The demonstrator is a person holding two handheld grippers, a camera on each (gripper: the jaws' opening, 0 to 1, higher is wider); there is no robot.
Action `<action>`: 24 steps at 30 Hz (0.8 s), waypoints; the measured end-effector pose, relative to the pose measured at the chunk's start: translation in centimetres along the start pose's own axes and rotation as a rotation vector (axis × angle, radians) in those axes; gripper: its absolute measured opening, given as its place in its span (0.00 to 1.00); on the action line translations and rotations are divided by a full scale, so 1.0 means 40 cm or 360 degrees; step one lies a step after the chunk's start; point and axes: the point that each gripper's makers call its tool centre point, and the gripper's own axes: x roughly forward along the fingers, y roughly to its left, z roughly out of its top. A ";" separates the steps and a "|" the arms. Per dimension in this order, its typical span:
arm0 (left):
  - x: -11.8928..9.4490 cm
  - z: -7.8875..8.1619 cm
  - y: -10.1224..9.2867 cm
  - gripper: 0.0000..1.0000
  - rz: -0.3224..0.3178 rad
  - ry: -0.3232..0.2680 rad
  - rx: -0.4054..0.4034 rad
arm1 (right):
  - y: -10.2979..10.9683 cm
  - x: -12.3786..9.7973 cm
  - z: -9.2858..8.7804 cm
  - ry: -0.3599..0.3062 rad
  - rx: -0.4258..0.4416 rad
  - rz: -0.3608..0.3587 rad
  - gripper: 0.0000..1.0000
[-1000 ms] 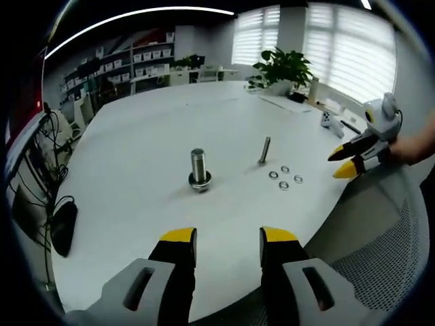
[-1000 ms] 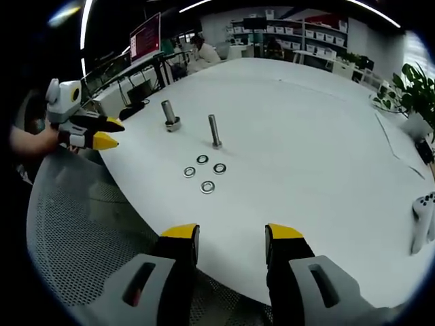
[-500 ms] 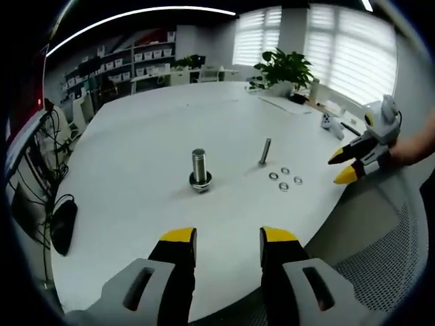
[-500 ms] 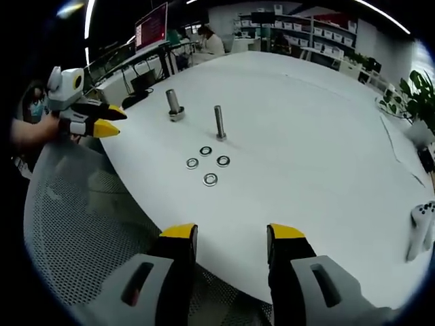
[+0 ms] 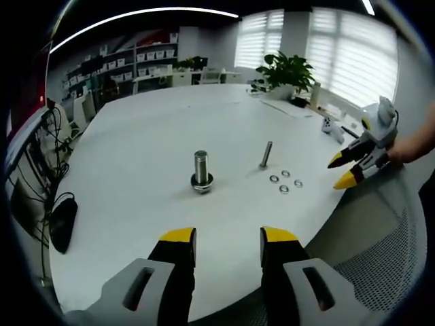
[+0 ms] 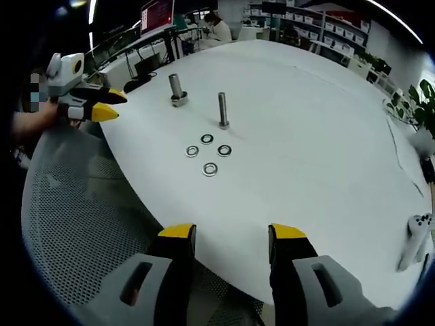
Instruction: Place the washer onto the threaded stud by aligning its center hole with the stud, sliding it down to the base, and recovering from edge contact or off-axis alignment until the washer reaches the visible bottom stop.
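Observation:
On the white round table stand a thick stud (image 5: pixel 201 170) (image 6: pixel 177 89) with a washer at its base and a thin threaded stud (image 5: pixel 266 154) (image 6: pixel 223 111). Several loose washers (image 5: pixel 285 182) (image 6: pixel 208 152) lie beside the thin stud. My left gripper (image 5: pixel 221 238) hovers open at the table's near edge, well short of the studs; it also appears as a yellow-tipped gripper (image 6: pixel 100 105) at the left of the right gripper view. My right gripper (image 6: pixel 224 234) is open and empty over the table edge, and is seen from the left gripper view (image 5: pixel 342 170) at the right.
A mesh chair (image 6: pixel 81 224) (image 5: pixel 380 251) sits below the table edge. A game controller (image 6: pixel 413 241) (image 5: pixel 329 122), papers and a potted plant (image 5: pixel 285 68) rest on the far side. A black mouse (image 5: pixel 63 227) lies near cables at the left. Shelves and desks line the back.
The right gripper view has shifted: the washers and studs sit a little higher and nearer the middle. The left gripper view is almost unchanged. Both grippers stay open and empty.

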 end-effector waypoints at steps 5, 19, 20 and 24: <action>0.001 0.000 0.000 0.36 -0.0005 -0.0005 -0.0016 | -0.004 0.014 0.020 0.0027 -0.0015 0.0005 0.46; 0.003 0.002 -0.003 0.36 -0.0012 -0.0006 -0.0017 | -0.010 0.067 0.099 0.0102 -0.0148 0.0068 0.45; 0.004 0.003 -0.003 0.36 -0.0011 -0.0006 -0.0017 | -0.010 0.071 0.101 0.0113 -0.0150 0.0077 0.44; 0.006 0.002 -0.005 0.36 -0.0019 0.0002 -0.0019 | -0.016 0.078 0.106 0.0138 -0.0167 0.0080 0.44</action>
